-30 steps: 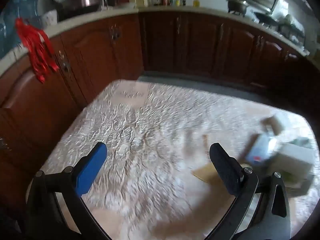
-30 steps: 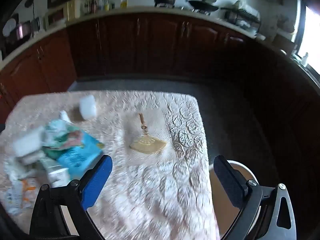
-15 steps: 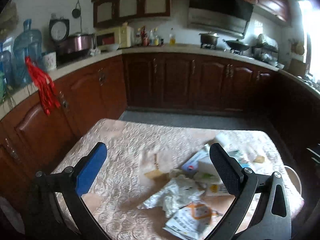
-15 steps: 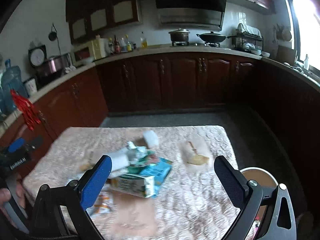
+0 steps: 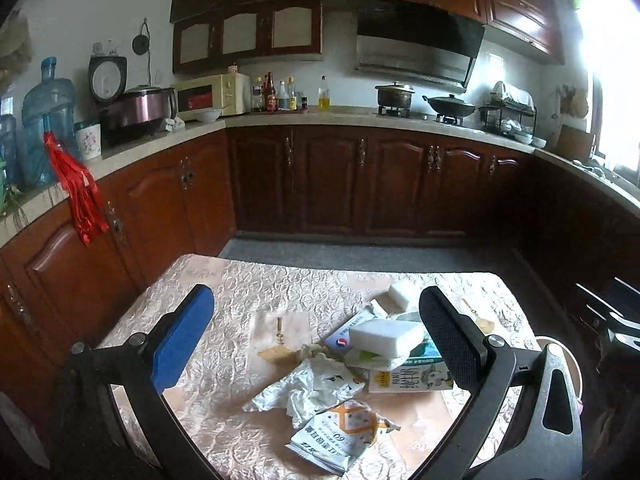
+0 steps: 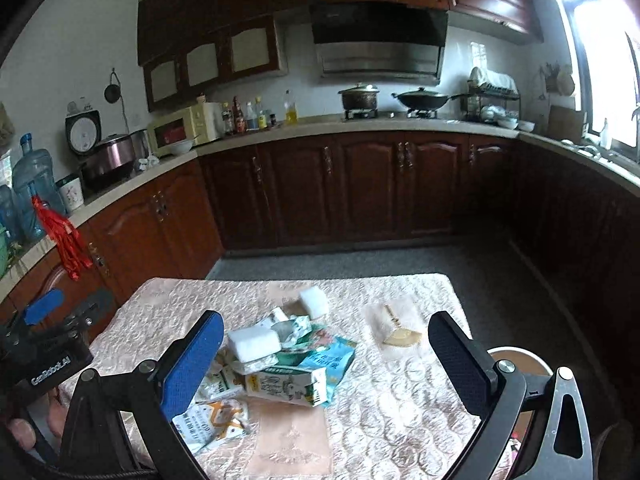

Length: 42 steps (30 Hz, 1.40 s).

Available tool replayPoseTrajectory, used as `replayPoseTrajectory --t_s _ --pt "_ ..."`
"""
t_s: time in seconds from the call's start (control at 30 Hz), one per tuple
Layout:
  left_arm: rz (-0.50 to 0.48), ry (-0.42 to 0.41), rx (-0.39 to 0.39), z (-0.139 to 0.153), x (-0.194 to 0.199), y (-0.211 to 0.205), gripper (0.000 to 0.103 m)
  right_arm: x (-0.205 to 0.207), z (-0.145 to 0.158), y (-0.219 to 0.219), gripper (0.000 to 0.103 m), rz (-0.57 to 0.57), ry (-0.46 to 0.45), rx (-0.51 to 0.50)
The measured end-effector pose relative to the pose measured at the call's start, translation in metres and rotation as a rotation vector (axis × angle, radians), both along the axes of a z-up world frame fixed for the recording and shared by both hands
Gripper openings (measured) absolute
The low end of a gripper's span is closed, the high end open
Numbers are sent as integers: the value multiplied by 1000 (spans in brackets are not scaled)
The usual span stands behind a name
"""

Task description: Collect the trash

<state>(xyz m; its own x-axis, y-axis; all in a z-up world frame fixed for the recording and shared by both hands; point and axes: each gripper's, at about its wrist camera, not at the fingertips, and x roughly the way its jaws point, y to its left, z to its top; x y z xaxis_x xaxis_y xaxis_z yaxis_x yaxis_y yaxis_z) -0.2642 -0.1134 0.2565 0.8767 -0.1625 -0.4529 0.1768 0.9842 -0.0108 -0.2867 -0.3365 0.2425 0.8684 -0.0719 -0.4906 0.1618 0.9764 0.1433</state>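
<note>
We are holding both grippers, left [image 5: 316,340] and right [image 6: 326,360], above the counter [image 6: 400,400], jaws spread wide and gripping nothing. The trash [image 6: 288,364] is lying heaped mid-counter: a carton [image 6: 284,385], wrappers [image 5: 312,390] and white blocks [image 5: 386,338]. A bin [image 6: 520,360] is sitting beside the counter's right edge.

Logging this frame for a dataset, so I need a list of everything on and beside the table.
white foam blocks: two, white, one on the pile, one behind
milk carton: one, white and green, lying in the pile
teal packet: one, under the carton
crumpled wrapper: one, white, near side of the pile
snack bag: one, white and orange, nearest edge
fan ornaments: two, tan, flat on the cloth
bin: one, pale rim, right of the table
table: one, pink embossed cloth
left gripper: open
right gripper: open
</note>
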Motion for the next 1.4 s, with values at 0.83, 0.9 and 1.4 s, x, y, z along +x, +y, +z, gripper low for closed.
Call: replayPoseTrajectory --t_s 0.83,0.9,1.4 --pt "-33 -18 -24 -7 -5 -11 102 0 3 0 101 -35 -37 -42" --pt "-31 -21 -30 -7 -5 -11 102 0 3 0 101 -37 -38 -46" --pt "-38 -9 -28 -10 -2 -12 102 1 2 -2 101 -49 -40 -34"
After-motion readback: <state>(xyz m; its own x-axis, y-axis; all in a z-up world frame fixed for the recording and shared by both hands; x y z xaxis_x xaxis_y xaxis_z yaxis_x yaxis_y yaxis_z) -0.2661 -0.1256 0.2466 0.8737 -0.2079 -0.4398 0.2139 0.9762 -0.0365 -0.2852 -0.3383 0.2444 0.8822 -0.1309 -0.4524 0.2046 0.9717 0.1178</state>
